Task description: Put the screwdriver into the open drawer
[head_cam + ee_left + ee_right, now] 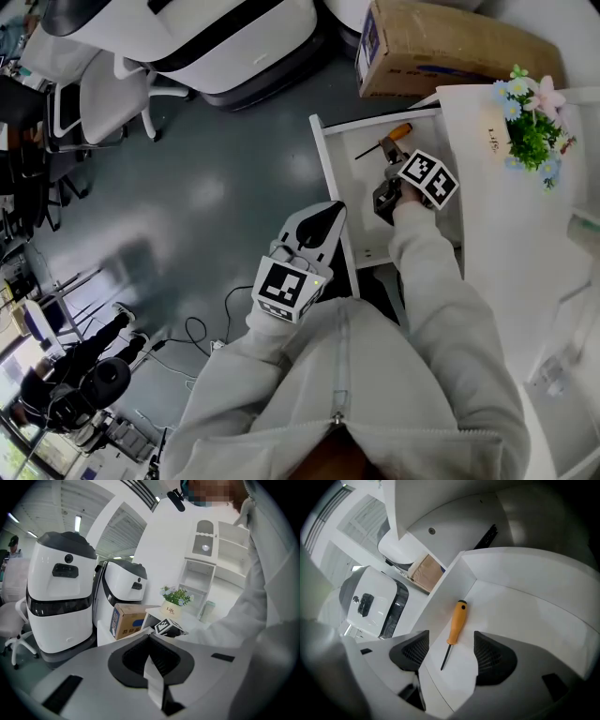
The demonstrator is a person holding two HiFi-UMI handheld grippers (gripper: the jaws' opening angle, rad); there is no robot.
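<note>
Lying in drawer [511,599], screwdriver [454,631] is judged light, rigid; handle [458,619] grips best. Right gripper [451,653] spread, left gripper [151,662] closed empty.

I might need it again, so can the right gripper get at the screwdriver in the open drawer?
Probably yes. The right gripper hangs just above the drawer with its jaws apart. The screwdriver lies loose on the drawer floor, in line between them, and nothing covers it.

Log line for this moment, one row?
screwdriver: lying in drawer | right gripper: open, over it | left gripper: shut, empty
</note>
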